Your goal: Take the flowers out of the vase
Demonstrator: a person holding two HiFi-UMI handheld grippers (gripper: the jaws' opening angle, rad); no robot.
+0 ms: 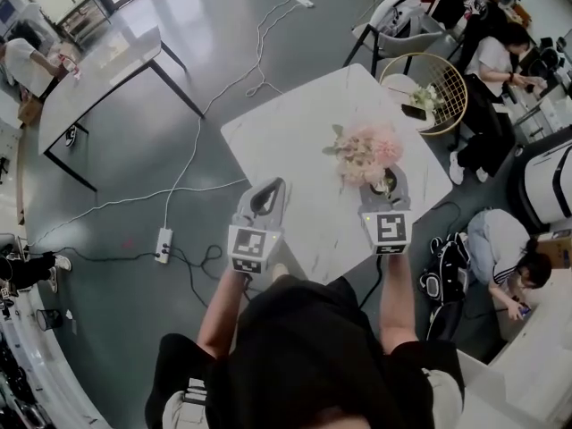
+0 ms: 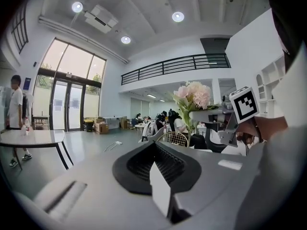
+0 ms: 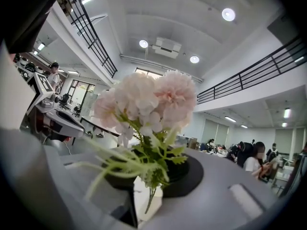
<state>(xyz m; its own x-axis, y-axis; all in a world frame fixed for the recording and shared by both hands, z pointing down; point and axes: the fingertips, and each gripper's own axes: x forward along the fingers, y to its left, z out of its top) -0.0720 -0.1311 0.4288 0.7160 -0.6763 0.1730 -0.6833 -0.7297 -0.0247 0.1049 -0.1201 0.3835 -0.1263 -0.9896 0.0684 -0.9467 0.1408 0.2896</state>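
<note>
My left gripper [image 1: 273,189]: jaws brought together, nothing in them, held out over the near-left edge of the table. My right gripper [image 1: 391,186]: jaws only a narrow way apart, pinched on the thin green stems of the bunch of pale pink artificial flowers with green leaves [image 1: 366,150].

In the right gripper view the stems drop straight down between the white pads, and the blooms fill the middle of the frame. The bunch stands heads-up just beyond the right gripper's tips, over the right part of the white marble-look square tabletop [image 1: 290,137]. In the left gripper view the bunch shows off to the right, beside the right gripper's marker cube.

On the grey floor left of the table lies a white power strip [image 1: 164,245]. A white cable [image 1: 192,150] runs from it up past the table's far corner.

A black backpack [image 1: 444,275] sits near the table's right side, with a person crouched [image 1: 500,239] next to it. Beyond the table's right corner stands a round gold wire chair [image 1: 447,83] with a dark phone on its seat.

Far left is a long grey table with black legs [image 1: 98,70]. More people sit at desks at top right.
</note>
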